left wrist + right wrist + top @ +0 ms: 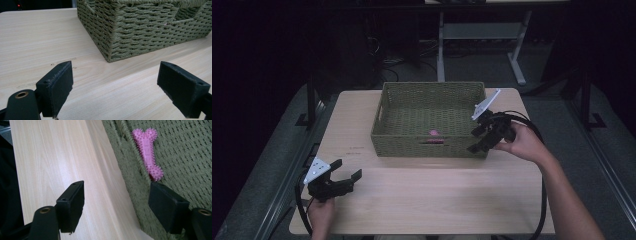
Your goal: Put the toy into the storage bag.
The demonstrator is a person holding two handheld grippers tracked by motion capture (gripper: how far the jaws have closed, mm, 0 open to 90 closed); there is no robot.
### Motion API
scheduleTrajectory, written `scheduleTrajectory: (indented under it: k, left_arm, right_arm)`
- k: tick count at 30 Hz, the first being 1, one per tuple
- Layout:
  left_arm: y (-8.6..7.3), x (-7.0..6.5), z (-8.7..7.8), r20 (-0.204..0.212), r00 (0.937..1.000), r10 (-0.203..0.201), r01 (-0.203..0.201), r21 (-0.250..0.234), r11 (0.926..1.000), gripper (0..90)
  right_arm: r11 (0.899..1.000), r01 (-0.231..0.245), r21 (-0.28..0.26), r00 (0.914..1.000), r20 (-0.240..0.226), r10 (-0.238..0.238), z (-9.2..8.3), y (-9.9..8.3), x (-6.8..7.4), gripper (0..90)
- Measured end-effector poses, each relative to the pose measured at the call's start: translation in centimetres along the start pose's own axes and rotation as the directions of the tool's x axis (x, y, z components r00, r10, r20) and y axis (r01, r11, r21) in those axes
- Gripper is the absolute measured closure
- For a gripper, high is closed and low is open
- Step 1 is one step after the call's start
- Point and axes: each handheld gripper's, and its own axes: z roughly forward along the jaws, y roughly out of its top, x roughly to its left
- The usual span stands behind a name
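High view: a green woven basket (430, 120) stands on the far half of the wooden counter (437, 195), with a pink bone-shaped toy (433, 133) lying on its floor near the front wall. The right claw (477, 136) sits at the basket's front right corner, one jaw over the rim, jaws apart and holding nothing. The left claw (343, 176) rests low over the counter's near left area, well apart from the basket, jaws spread and empty. Left gripper view: both jaws stand wide, bare counter (37, 45) between them, the basket (140, 27) corner ahead. Right gripper view: jaws stand wide and empty, one over the counter (57, 157), the other over the basket (185, 157); the toy (148, 152) lies inside, just beyond that jaw, untouched.
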Motion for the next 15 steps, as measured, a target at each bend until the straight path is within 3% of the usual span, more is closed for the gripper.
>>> scheduleTrajectory:
  k: [15]
  left_arm:
    - [0.0, -0.1, 0.1, 0.000, 1.0000, 0.004, -0.004, 0.005, 1.0000, 12.8]
  right_arm:
    - [1.000, -0.029, -0.009, 0.9996, 0.000, 0.029, 0.7, -3.1, 1.1, 28.7]
